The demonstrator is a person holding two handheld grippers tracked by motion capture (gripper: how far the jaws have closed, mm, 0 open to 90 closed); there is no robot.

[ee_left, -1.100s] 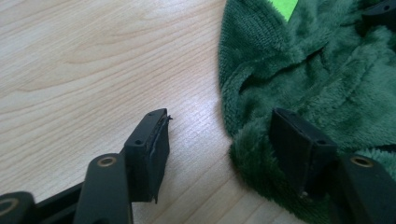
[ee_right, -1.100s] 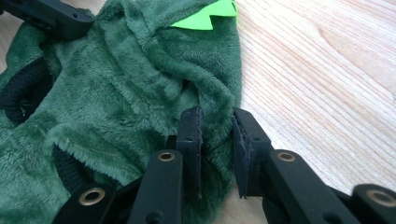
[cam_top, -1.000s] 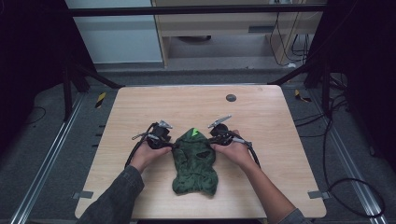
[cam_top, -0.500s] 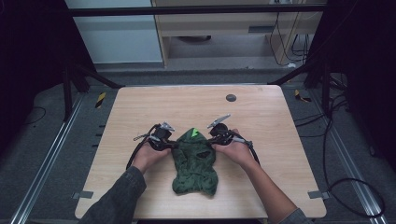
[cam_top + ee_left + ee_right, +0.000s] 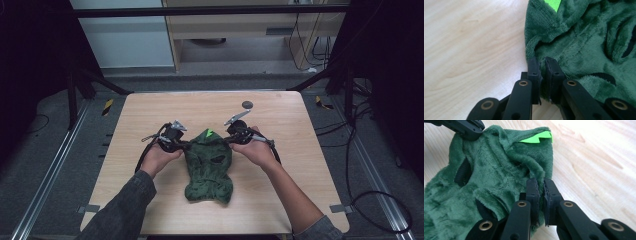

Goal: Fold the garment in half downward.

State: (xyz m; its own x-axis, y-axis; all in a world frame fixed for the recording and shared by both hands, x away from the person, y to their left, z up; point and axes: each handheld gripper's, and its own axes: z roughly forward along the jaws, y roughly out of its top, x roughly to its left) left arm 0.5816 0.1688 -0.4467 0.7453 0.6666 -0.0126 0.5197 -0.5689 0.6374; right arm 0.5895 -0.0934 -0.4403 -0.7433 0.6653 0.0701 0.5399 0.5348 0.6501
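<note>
One wooden table (image 5: 150, 115) carries everything here. On it lies one green plush hood (image 5: 209, 165), spread flat a little nearer the table's near edge than its far edge, midway between the left and right edges, with its dark eye openings facing up and a single bright green spike (image 5: 210, 133) at its far end. One small dark round disc (image 5: 247, 104) sits alone near the far edge, well apart from the hood.

Two grippers are at work, one in each hand. The left gripper (image 5: 542, 72) is clamped on the hood's left rim, with plush pinched between its jaws. The right gripper (image 5: 541, 192) is clenched on the opposite rim, a fold of fabric caught between its jaws.

Judging by this, the grasping is done: both sides of the hood's upper part are secured, and the hood rests on the wood. What seems left is the handling itself, whether lifting, stretching or folding; the lower hem near the near edge is untouched.
</note>
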